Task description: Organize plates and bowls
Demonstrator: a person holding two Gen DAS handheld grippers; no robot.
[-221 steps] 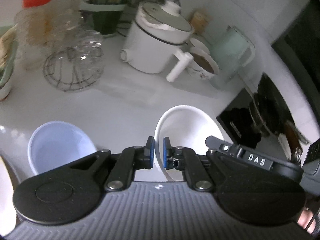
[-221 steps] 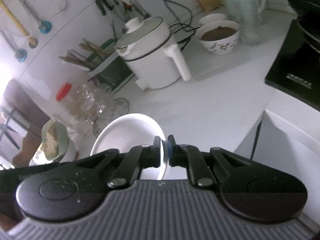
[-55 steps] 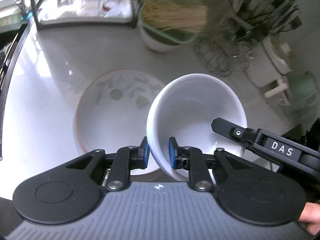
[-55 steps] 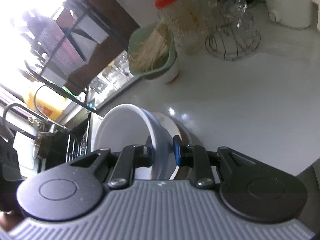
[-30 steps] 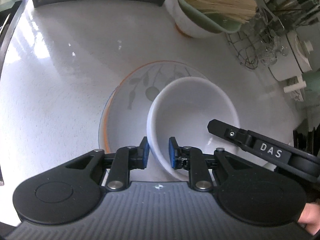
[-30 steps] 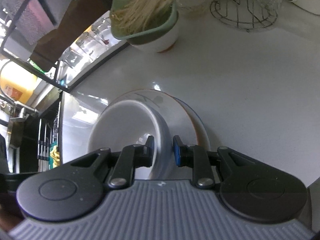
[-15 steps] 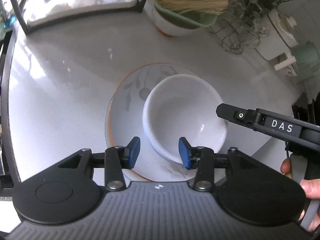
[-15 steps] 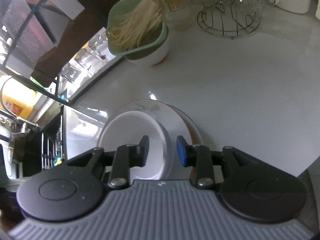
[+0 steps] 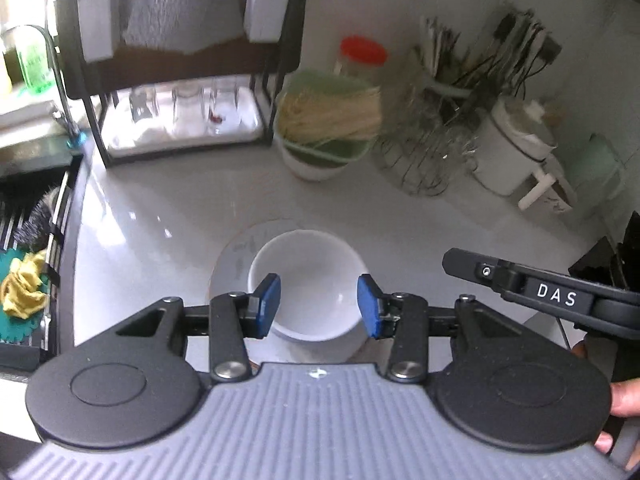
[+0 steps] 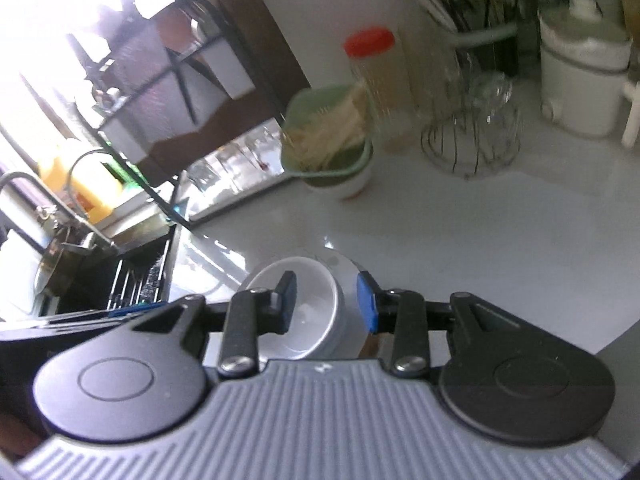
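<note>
Left tool [image 9: 318, 306], right tool [image 10: 327, 303] agape, empty.

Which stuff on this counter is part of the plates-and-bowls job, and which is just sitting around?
Job: white bowl, patterned plate under it.

Lying about: noodle bowl, red-lidded jar, wire glass rack, white cooker, utensil holder.

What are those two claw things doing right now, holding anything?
Left gripper: open, holding nothing; white bowl sits free on the plate.
Right gripper: open, holding nothing.
</note>
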